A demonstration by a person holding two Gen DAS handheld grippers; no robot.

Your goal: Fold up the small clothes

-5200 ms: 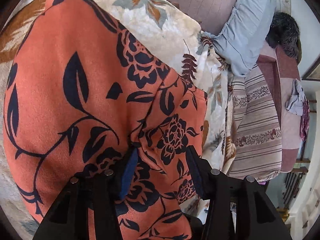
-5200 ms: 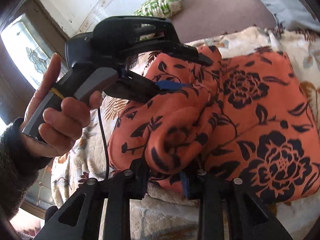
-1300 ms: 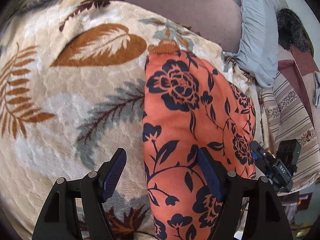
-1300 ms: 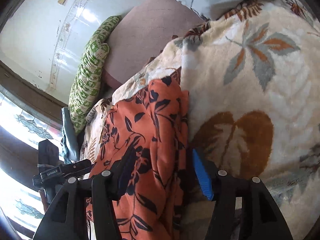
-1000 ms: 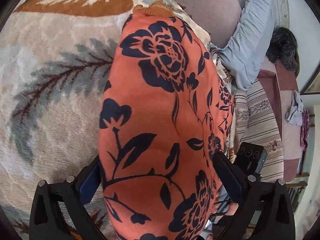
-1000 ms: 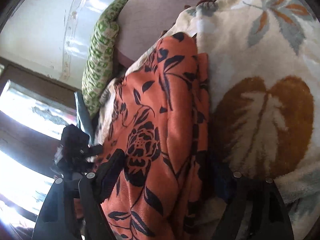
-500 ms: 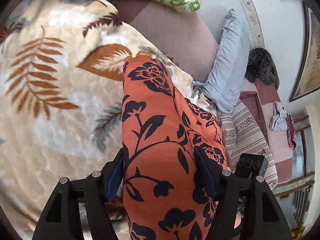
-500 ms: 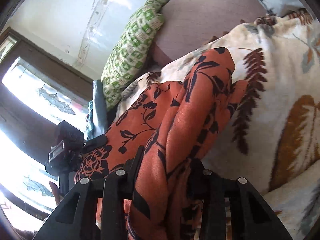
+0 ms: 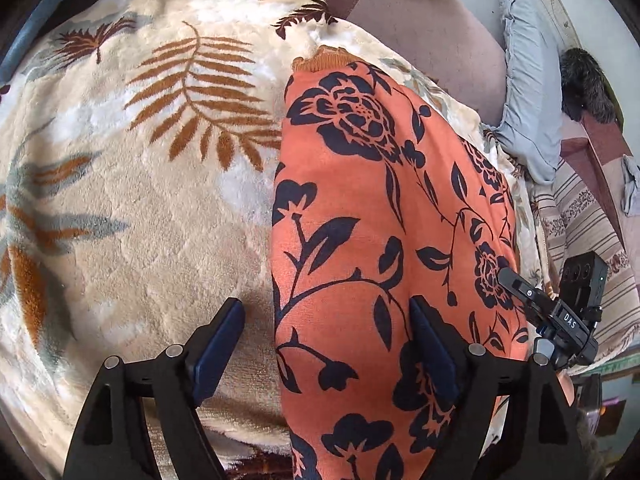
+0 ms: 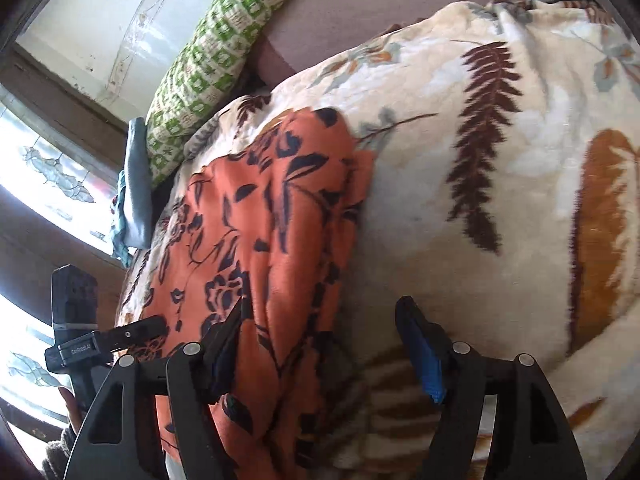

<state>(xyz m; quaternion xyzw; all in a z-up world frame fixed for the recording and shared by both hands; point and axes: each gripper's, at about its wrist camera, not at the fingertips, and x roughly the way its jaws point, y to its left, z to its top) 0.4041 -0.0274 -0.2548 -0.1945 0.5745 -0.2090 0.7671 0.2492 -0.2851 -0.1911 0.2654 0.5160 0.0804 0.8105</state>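
An orange garment with dark flowers (image 9: 360, 220) lies folded into a long strip on a cream leaf-print blanket (image 9: 140, 220). My left gripper (image 9: 326, 340) hangs over its near end. The jaws are opening: the left pad stands clear of the cloth's edge, and the right pad is above the fabric. In the right wrist view the same garment (image 10: 260, 240) runs along the left. My right gripper (image 10: 324, 348) straddles its right edge with jaws opening. Its left finger is over the cloth and its right finger over the blanket (image 10: 500, 200). Neither gripper pinches the cloth.
A green patterned pillow (image 10: 208, 64) and a mauve cushion (image 10: 360, 0) lie behind the blanket. A light blue pillow (image 9: 528, 100) and a striped cover (image 9: 580, 220) are at the right. A window (image 10: 48, 184) is at the left, with a sleeved hand (image 10: 60, 444) low beside it.
Half a second ago both grippers were closed on the garment's ends with the cloth bunched up. Now both sets of jaws have spread and the strip lies flat on the blanket.
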